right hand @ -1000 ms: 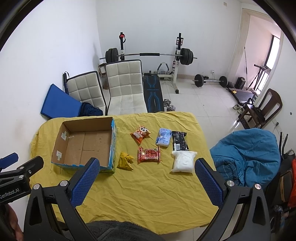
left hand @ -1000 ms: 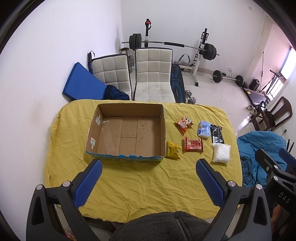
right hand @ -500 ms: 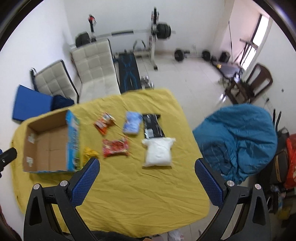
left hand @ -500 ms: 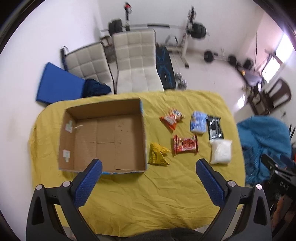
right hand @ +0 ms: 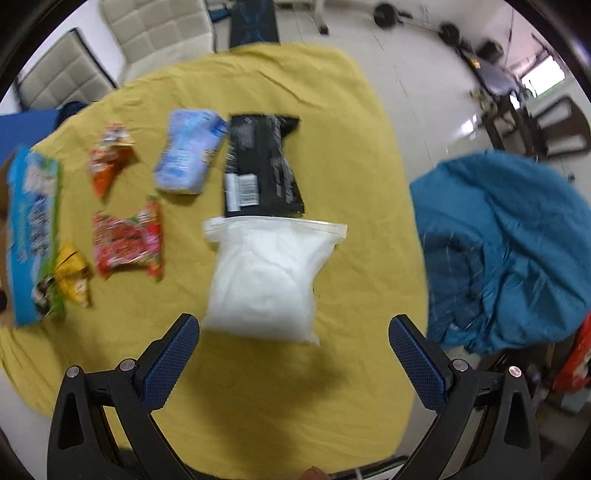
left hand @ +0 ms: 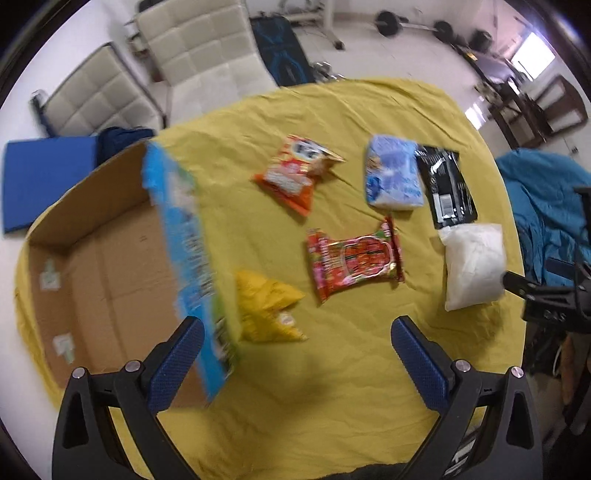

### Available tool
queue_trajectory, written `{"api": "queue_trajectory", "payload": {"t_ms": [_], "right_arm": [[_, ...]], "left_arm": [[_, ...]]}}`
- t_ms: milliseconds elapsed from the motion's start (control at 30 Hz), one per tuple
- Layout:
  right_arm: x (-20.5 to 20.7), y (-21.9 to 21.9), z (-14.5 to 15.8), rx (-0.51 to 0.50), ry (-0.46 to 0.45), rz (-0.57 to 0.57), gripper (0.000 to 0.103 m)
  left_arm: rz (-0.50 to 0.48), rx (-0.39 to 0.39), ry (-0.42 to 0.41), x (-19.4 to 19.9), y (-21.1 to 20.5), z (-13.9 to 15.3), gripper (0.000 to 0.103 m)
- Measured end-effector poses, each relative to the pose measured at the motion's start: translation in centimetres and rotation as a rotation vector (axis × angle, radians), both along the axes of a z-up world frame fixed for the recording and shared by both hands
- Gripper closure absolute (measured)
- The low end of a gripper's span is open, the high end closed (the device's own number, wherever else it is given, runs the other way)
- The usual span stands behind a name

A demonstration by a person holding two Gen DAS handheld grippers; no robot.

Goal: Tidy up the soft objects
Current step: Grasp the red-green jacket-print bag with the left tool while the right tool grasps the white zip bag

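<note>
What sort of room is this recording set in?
Likely a home room doubling as a gym: a barbell with black plates lies on the pale tiled floor, beside white quilted chairs and a yellow-clothed table.

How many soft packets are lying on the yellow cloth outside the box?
6: orange snack bag, pale blue pack, black pouch, red wrapper, yellow packet, white bag. None visibly hidden.

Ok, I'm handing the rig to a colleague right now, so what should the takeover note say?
Left gripper: open, empty, above the yellow packet.
Right gripper: open, empty, over the white bag.
Cardboard box: empty, at the table's left.
Orange packet, red packet, blue pack and black pouch lie on the yellow cloth.
Done: nothing boxed. Left: all six.
</note>
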State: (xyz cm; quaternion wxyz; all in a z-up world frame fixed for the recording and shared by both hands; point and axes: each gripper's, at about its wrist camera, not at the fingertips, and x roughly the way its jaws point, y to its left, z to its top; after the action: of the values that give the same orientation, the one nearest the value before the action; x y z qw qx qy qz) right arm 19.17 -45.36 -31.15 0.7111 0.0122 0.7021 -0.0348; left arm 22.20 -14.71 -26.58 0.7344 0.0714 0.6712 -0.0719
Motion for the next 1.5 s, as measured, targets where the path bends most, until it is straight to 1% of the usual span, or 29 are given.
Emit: {"api": "queue_trajectory", "payload": {"t_ms": [67, 100, 133, 200, 233, 333, 400, 467, 533, 567, 633, 700, 733, 767, 800, 833, 933, 1000, 1033, 1133, 1167, 1233, 1267, 1333, 1433, 1500], "right_arm": [[0.6, -0.1, -2.0, 0.046, 0.035, -0.023, 0.0], [0.9, 0.0, -3.0, 0.069, 0.057, -0.025, 0.0], [1.3, 0.1, -4.1, 0.082, 0.074, -0.021, 0.0], [1.9, 0.5, -6.0, 0.074, 0.108, 0.005, 0.0], [2.2, 0.6, -6.6, 0.068, 0.12, 0.014, 0.0], [2.6, 0.7, -8.0, 0.077, 0.147, 0.027, 0.0], [2.7, 0.4, -8.4, 0.098, 0.159, 0.019, 0.0], [2.7, 0.1, -8.8, 0.113, 0.166, 0.016, 0.0], [2.5, -0.2, -8.6, 0.118, 0.169, 0.02, 0.0], [2.3, -0.4, -8.6, 0.12, 0.17, 0.023, 0.0], [2.1, -0.8, -8.6, 0.122, 0.177, 0.022, 0.0], [1.9, -1.1, -8.6, 0.126, 0.182, 0.014, 0.0], [1.7, -1.2, -8.5, 0.127, 0.181, 0.011, 0.0], [1.7, -1.3, -8.5, 0.129, 0.179, 0.008, 0.0], [1.5, -1.5, -8.5, 0.132, 0.178, 0.003, 0.0], [1.3, -1.7, -8.5, 0.135, 0.176, -0.002, 0.0], [1.2, -2.3, -8.6, 0.136, 0.173, -0.019, 0.0], [1.3, -2.6, -8.5, 0.138, 0.166, -0.034, 0.0], [1.4, -2.6, -8.3, 0.136, 0.157, -0.044, 0.0], [1.7, -2.7, -7.9, 0.132, 0.128, -0.074, 0.0], [1.8, -2.6, -8.0, 0.133, 0.122, -0.082, 0.0], [2.2, -2.3, -8.5, 0.134, 0.126, -0.088, 0.0], [2.3, -2.2, -8.8, 0.132, 0.131, -0.088, 0.0], [2.8, -1.5, -9.6, 0.115, 0.14, -0.084, 0.0], [3.3, -1.0, -10.8, 0.111, 0.157, -0.107, 0.0], [3.6, -0.8, -11.6, 0.103, 0.172, -0.129, 0.0]], "left_arm": [[-0.085, -0.019, 0.018, 1.1, -1.4, -1.5, 0.0], [-0.13, -0.014, 0.029, 1.7, -1.9, -2.2, 0.0], [-0.181, 0.005, 0.034, 2.3, -2.8, -3.1, 0.0], [-0.319, 0.047, 0.041, 3.0, -4.6, -5.0, 0.0], [-0.367, 0.065, 0.046, 3.3, -5.2, -5.8, 0.0], [-0.538, 0.128, 0.067, 3.5, -7.3, -8.6, 0.0], [-0.613, 0.163, 0.095, 3.7, -8.4, -10.5, 0.0], [-0.652, 0.202, 0.11, 4.0, -8.9, -11.9, 0.0], [-0.688, 0.208, 0.137, 4.1, -9.4, -12.9, 0.0], [-0.701, 0.208, 0.155, 4.2, -9.5, -13.3, 0.003], [-0.736, 0.193, 0.182, 4.3, -9.8, -13.9, 0.005], [-0.746, 0.183, 0.188, 4.6, -9.9, -14.0, 0.017], [-0.728, 0.173, 0.198, 4.9, -9.8, -13.9, 0.033], [-0.693, 0.165, 0.21, 5.0, -9.6, -14.1, 0.041], [-0.654, 0.149, 0.216, 5.1, -9.5, -14.1, 0.044], [-0.618, 0.122, 0.224, 5.4, -8.9, -13.9, 0.05], [-0.47, 0.058, 0.245, 6.1, -7.1, -13.4, 0.055], [-0.302, -0.006, 0.271, 6.4, -4.8, -12.8, 0.056], [-0.193, -0.042, 0.296, 6.5, -3.5, -12.7, 0.056], [0.065, -0.09, 0.366, 5.9, -0.4, -13.0, 0.056], [0.12, -0.108, 0.371, 5.7, 0.4, -13.1, 0.056], [0.181, -0.132, 0.357, 5.6, 1.2, -13.0, 0.056], [0.191, -0.135, 0.351, 5.6, 1.5, -13.0, 0.056], [0.191, -0.129, 0.346, 5.7, 2.0, -13.2, 0.054], [0.18, -0.126, 0.334, 5.2, 2.5, -13.1, 0.053], [0.165, -0.112, 0.328, 4.7, 2.4, -13.8, 0.053]]}}
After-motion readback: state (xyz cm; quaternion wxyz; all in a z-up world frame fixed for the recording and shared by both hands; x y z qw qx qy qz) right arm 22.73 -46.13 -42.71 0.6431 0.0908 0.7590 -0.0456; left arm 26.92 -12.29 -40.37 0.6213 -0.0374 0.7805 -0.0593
